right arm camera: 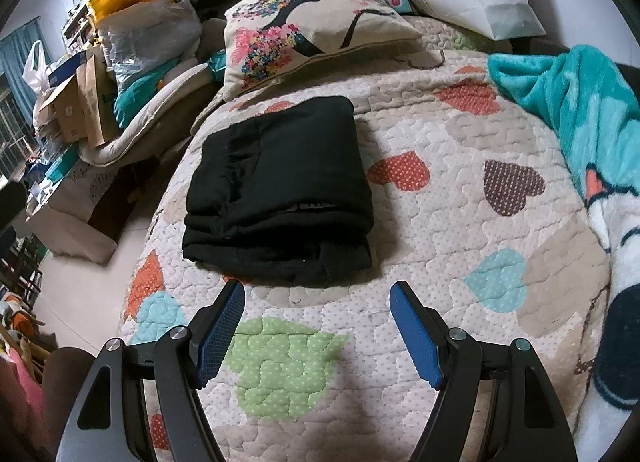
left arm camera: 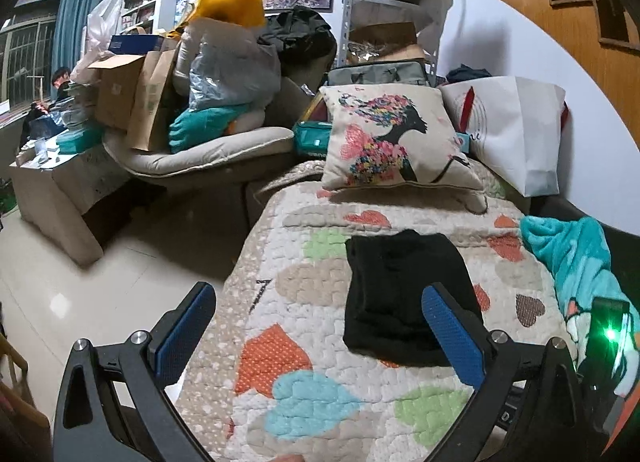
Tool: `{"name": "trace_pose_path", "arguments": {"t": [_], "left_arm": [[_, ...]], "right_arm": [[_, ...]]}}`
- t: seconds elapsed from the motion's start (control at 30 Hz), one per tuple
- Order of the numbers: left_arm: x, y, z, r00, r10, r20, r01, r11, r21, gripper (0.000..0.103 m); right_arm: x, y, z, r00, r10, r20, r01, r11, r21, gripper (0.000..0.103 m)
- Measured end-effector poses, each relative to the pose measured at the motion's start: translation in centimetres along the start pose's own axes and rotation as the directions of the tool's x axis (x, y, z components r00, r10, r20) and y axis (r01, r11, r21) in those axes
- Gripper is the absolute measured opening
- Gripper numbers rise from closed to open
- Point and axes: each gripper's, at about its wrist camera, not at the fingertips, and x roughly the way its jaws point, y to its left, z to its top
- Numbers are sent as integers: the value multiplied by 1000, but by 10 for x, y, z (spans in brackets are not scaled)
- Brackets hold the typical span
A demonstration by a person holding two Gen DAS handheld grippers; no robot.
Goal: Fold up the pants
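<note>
Both jaws spread, empty: right gripper (right arm camera: 316,328) w/ tips just short of pants (right arm camera: 280,186), left gripper (left arm camera: 320,338) off to their side. Pants lie as compact black stack mid-quilt (right arm camera: 460,262), short of pillow (right arm camera: 312,18); fold looks finished, so nothing's gripped.
</note>
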Motion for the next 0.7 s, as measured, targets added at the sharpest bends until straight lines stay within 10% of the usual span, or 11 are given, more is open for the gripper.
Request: {"name": "trace_pose_path", "arguments": {"t": [0.2,0.7], "left_arm": [[0,3,4,999,-41,1,41,999,-7,103],[54,-30,-55,943,-94,-318,112,993,39,103]], "right_arm": [[-12,11,-3,1000,-7,10,7,999,-54,80],[-2,-8,-21,987,-149,-64,148,989,-21,81]]}}
